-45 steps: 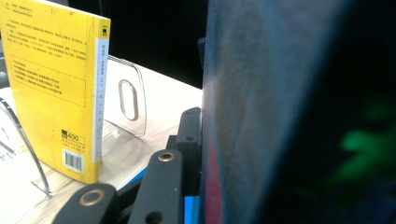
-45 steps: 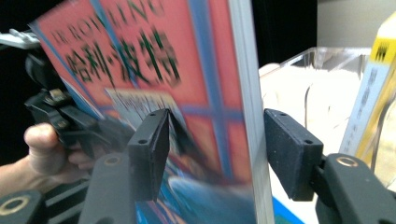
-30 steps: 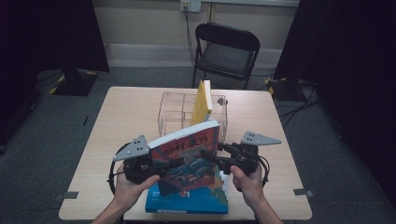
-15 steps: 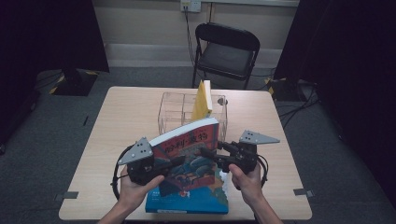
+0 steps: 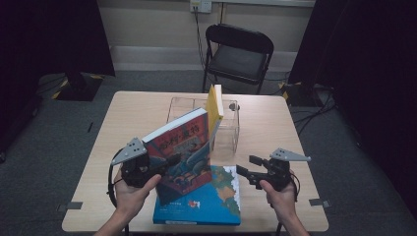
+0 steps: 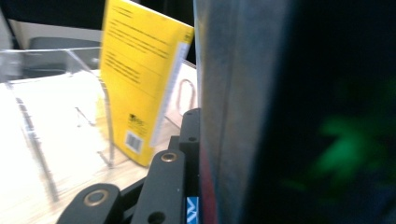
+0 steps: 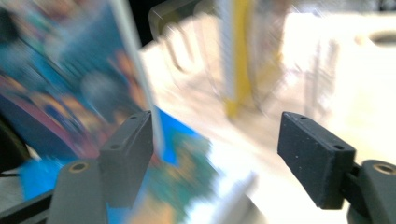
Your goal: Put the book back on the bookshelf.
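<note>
A picture book (image 5: 179,150) with a red-topped cover stands tilted above the table, and my left gripper (image 5: 168,161) is shut on its left edge. In the left gripper view the book (image 6: 243,107) shows edge-on beside one black finger (image 6: 180,158). My right gripper (image 5: 252,173) hovers right of the book, apart from it. Its jaws have just been opening, and my right gripper (image 7: 219,156) stands open with nothing pressed between the pads. A blue book (image 5: 216,199) lies flat under the tilted one. A yellow book (image 5: 215,105) stands in a clear rack (image 5: 228,130).
The clear rack (image 6: 42,121) sits mid-table behind the books, with the yellow book (image 6: 140,79) leaning in it. A black folding chair (image 5: 238,54) stands beyond the far edge. Bare tabletop (image 5: 128,118) lies to the left and right of the rack.
My right gripper has let go of the picture book's right edge, opened wide, and moved right and down. The book stays in my left gripper, which has hardly moved.
</note>
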